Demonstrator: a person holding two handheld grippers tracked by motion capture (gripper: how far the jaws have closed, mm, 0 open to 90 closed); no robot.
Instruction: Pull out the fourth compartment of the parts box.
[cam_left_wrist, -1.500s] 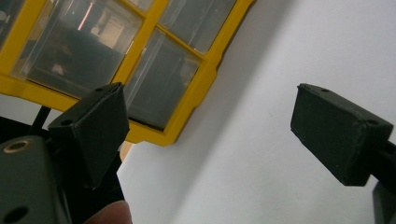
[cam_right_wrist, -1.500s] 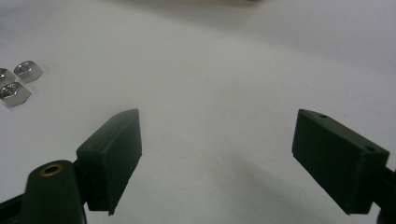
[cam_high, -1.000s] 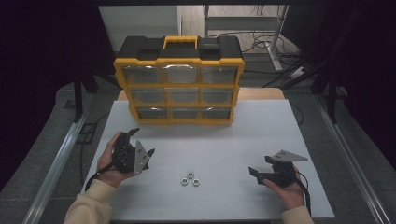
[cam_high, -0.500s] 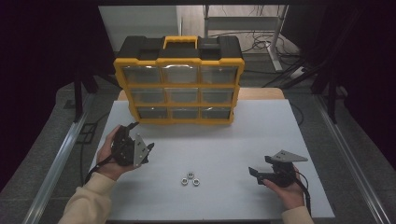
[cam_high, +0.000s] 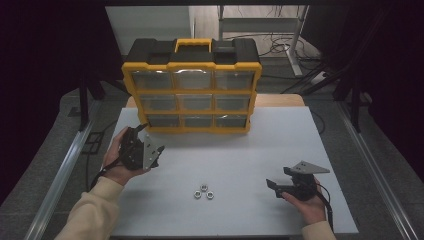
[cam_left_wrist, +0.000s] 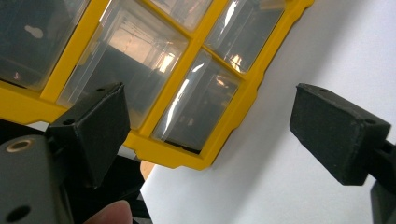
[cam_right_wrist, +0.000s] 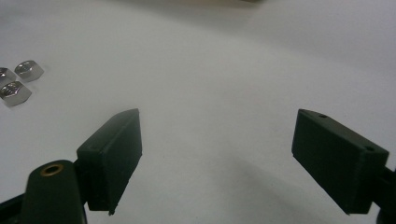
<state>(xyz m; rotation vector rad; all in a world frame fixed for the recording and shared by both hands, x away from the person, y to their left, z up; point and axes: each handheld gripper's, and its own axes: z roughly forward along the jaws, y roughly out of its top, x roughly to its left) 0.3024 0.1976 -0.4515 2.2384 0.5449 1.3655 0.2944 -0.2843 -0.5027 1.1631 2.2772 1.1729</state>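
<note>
A yellow and black organizer case (cam_high: 191, 85) with clear drawers stands upright at the back of the white table (cam_high: 240, 150). Three metal hex nuts (cam_high: 204, 192) lie together near the table's front middle, and again at the left edge of the right gripper view (cam_right_wrist: 16, 81). My left gripper (cam_high: 154, 141) is open, held just in front of the case's lower left corner; its jaws frame the bottom drawers (cam_left_wrist: 196, 105). My right gripper (cam_high: 272, 186) is open low over the table at the front right, pointing toward the nuts, with nothing between its jaws (cam_right_wrist: 215, 158).
The table's left edge runs along a metal rail (cam_high: 65, 170). Cables (cam_high: 280, 42) and a rack's legs lie on the floor behind the case. Bare white surface lies between the two grippers and the case.
My left gripper has moved forward and up toward the case's lower left corner. The right gripper and the nuts have stayed put.
</note>
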